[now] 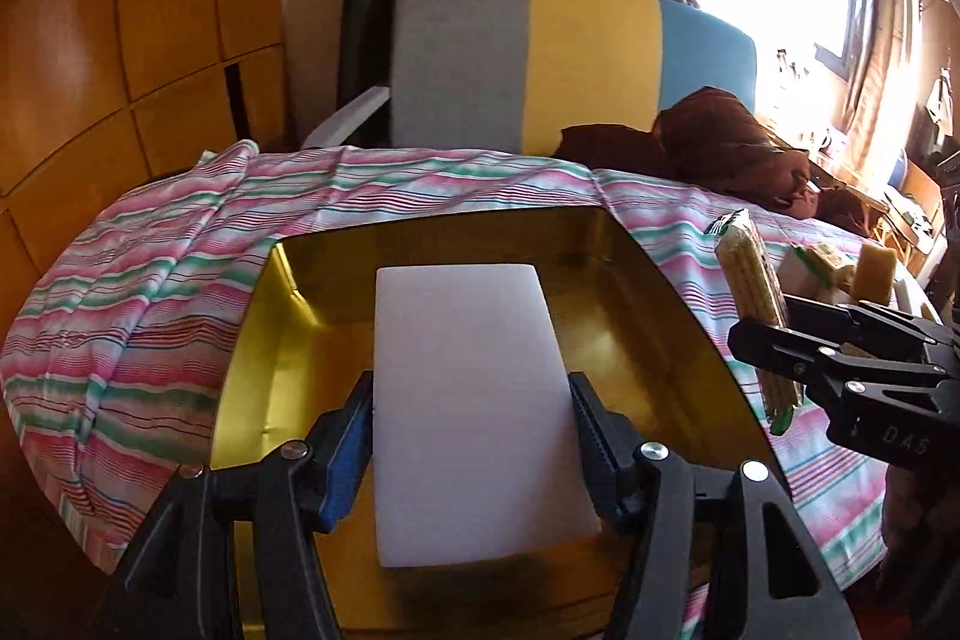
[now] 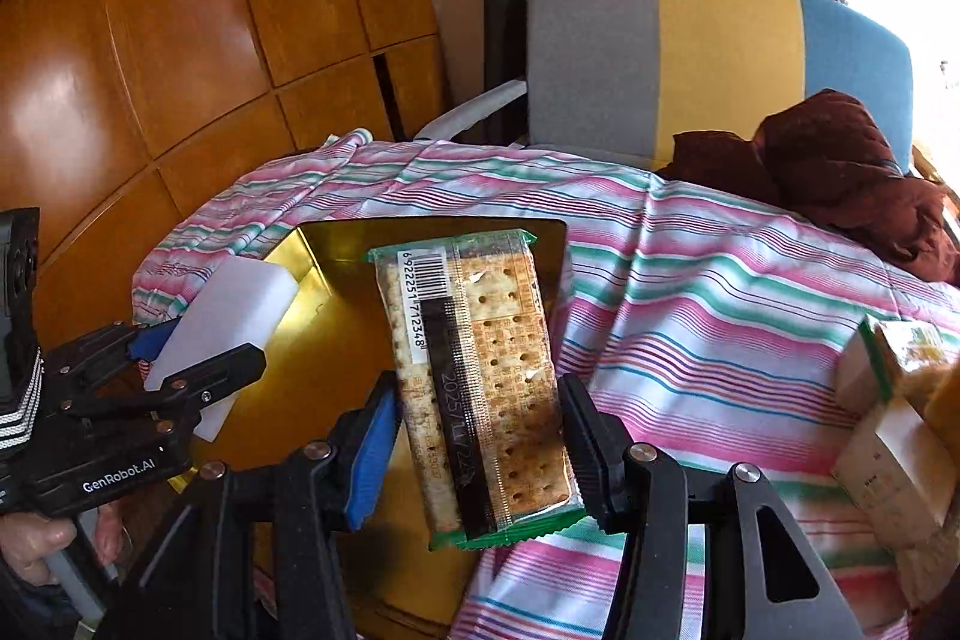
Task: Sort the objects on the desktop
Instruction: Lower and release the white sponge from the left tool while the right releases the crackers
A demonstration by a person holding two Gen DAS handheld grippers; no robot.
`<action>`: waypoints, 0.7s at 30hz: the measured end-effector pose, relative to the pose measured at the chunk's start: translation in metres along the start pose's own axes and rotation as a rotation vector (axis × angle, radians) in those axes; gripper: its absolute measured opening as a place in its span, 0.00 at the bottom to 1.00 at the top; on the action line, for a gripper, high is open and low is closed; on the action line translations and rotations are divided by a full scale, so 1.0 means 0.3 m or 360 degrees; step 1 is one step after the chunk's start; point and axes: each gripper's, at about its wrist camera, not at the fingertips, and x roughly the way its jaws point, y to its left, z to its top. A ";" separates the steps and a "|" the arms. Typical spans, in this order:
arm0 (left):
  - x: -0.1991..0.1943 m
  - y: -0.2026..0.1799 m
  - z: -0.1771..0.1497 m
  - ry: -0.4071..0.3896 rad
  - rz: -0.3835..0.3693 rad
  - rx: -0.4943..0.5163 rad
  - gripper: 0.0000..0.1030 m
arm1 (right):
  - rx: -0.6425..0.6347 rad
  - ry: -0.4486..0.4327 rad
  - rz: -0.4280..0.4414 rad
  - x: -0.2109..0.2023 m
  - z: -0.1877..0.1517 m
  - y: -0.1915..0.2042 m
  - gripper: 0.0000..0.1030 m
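The left tongs (image 1: pixel 471 436) are clenched on a white foam block (image 1: pixel 474 400), held above a gold tray (image 1: pixel 654 292) that rests on a counter under a pink, green and white striped cloth (image 1: pixel 150 280). The right tongs (image 2: pixel 480 451) grasp a sealed cracker packet (image 2: pixel 486 376) with green edges, barcode side up, over the tray's right edge. Small cartons (image 2: pixel 888 412) sit on the cloth to the right. Farther back, brown fabric (image 2: pixel 840 172) lies bunched by a chair (image 2: pixel 660 58) with grey, yellow and blue panels, with wooden cabinets (image 2: pixel 180 10) behind.
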 end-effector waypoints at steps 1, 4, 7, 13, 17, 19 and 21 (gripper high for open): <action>0.008 0.024 0.007 0.0001 0.0011 -0.0018 0.60 | -0.0009 0.0022 0.0002 0.021 0.016 0.014 0.52; 0.036 0.066 0.027 0.0002 0.0039 -0.0032 0.60 | -0.0028 0.0101 -0.0006 0.091 0.056 0.050 0.52; 0.081 0.096 0.047 0.0029 0.0042 -0.0033 0.60 | -0.0036 0.0191 -0.0030 0.161 0.091 0.068 0.52; 0.172 0.163 0.099 0.0118 0.0066 -0.0026 0.60 | -0.0070 0.0337 -0.0103 0.292 0.162 0.080 0.52; 0.226 0.191 0.127 0.0164 0.0094 -0.0026 0.60 | -0.0099 0.0389 -0.0166 0.363 0.192 0.080 0.52; 0.253 0.204 0.141 0.0185 0.0108 -0.0026 0.60 | -0.0092 0.0407 -0.0187 0.395 0.202 0.074 0.52; 0.280 0.216 0.155 0.0206 0.0122 -0.0026 0.60 | -0.0077 0.0433 -0.0203 0.425 0.207 0.066 0.53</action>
